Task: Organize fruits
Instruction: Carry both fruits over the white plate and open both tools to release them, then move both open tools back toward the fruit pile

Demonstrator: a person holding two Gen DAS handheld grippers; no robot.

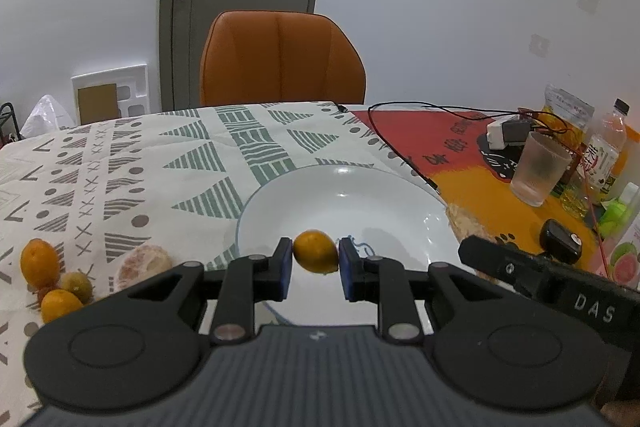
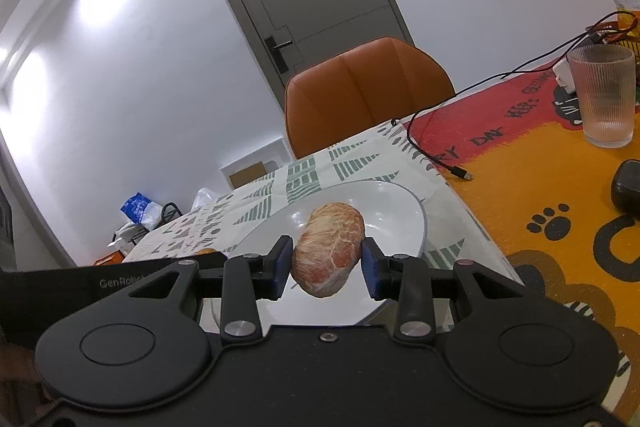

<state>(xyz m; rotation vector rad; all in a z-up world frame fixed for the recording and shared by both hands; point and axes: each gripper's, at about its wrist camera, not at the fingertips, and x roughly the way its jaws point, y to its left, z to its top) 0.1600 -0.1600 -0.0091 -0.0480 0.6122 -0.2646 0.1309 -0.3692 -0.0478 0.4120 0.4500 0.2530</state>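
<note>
Above the white plate point(image 1: 400, 195), left tool point(image 1: 314, 261) clamps a small orange point(image 1: 316, 251), right tool point(image 2: 325, 269) a peeled fruit point(image 2: 328, 247).

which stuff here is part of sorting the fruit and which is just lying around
Part of the job:
- small orange fruit in the left tool
- peeled fruit in the right tool
- white plate
- fruits on the cloth

Lying about:
- ribbed glass
- black cable
- drink bottle
- orange chair
</note>
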